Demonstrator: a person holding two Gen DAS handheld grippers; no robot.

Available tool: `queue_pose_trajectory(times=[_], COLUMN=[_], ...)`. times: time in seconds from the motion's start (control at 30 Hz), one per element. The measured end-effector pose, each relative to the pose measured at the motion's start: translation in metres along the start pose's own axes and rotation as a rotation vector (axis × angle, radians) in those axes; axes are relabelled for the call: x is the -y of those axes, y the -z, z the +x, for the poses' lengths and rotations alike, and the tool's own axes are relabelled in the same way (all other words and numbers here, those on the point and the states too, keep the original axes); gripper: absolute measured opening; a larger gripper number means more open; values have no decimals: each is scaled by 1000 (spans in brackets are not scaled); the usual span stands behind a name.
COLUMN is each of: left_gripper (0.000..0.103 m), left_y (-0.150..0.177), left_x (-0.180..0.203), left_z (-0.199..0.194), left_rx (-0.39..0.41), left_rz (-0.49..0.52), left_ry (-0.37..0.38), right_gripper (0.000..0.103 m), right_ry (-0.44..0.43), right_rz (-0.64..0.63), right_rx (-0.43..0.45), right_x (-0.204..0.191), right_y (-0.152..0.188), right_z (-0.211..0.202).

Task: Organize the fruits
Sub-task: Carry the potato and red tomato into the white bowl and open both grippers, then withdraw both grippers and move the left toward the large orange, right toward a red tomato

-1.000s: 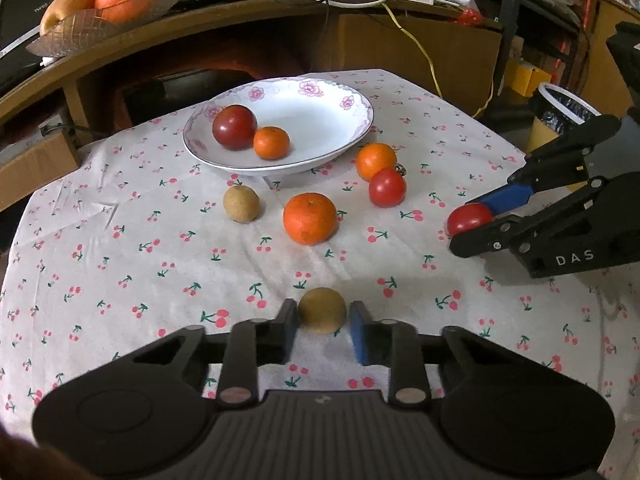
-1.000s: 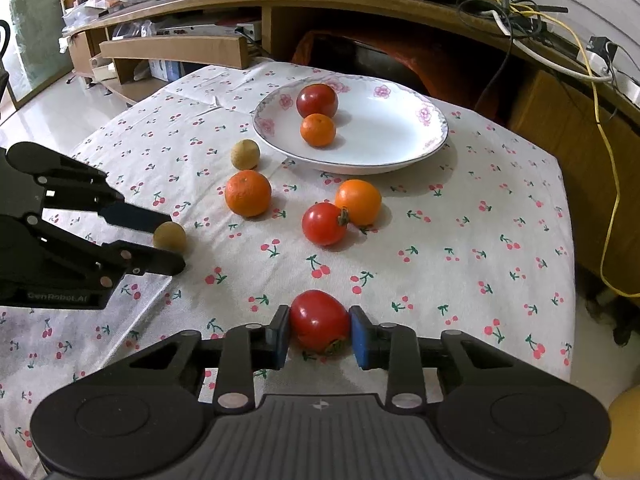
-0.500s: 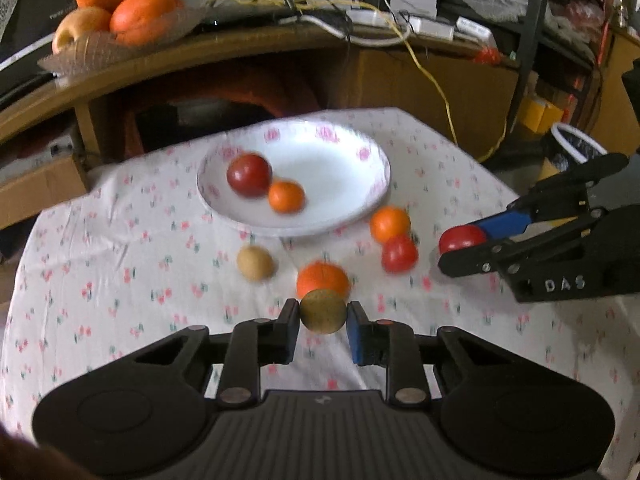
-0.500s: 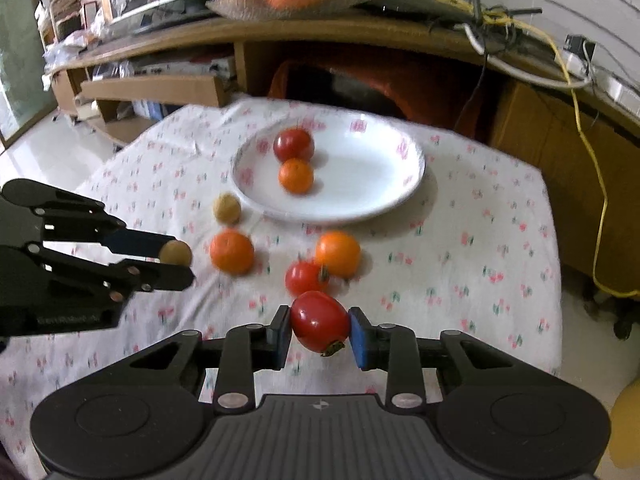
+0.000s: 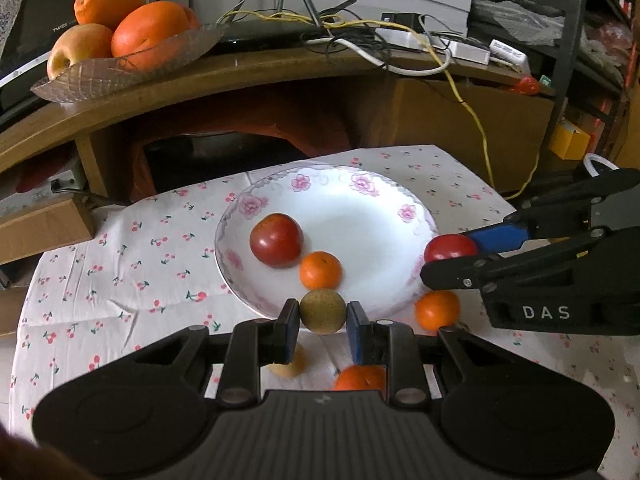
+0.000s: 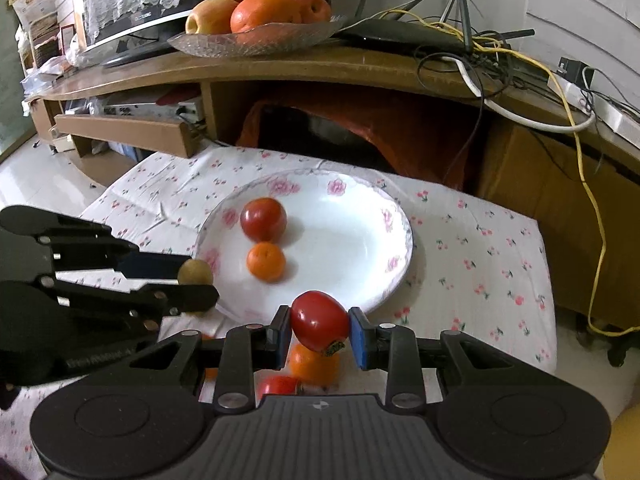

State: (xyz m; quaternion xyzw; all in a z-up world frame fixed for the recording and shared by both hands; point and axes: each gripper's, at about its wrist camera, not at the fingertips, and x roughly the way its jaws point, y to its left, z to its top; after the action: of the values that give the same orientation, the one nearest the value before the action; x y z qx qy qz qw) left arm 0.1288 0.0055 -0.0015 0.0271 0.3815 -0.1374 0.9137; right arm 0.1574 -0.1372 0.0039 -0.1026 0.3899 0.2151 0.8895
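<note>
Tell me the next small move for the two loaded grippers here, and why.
Probably carry both a little farther over the plate before releasing. The left gripper is shut on a brown fruit and the right gripper on a tomato, both only at the near rim, where a drop could roll off.

This is looking like a lived-in home, probably a living room. A cherry-print cloth (image 5: 120,264) is covering the low bench, and a flowered plate (image 6: 360,240) is sitting on it. Behind, a curved wooden TV stand (image 6: 280,68) is carrying a glass fruit dish (image 6: 256,40), a router (image 6: 404,38), tangled cables (image 5: 400,52) and a screen (image 6: 132,8).
</note>
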Motion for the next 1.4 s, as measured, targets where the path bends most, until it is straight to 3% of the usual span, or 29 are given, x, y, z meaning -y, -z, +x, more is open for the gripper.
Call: queue_pose_trajectory(times=[0.6,0.8,1.4], left_gripper=[32,32,33], left_y=[-8,-10,-15], left_x=[-9,-11,-14], left_z=[26,24,0], left_rx=[-24,-18,32], left_rz=[-15,-24,-62], left_ry=[-34,-46,-64], right_gripper=[31,42,42], right_ry=[23,27,36], right_rz=[-5,6,23], right_rx=[-26,3,33], right_x=[1,3,3], right_y=[-9,-11,-7], right_z=[33,27,6])
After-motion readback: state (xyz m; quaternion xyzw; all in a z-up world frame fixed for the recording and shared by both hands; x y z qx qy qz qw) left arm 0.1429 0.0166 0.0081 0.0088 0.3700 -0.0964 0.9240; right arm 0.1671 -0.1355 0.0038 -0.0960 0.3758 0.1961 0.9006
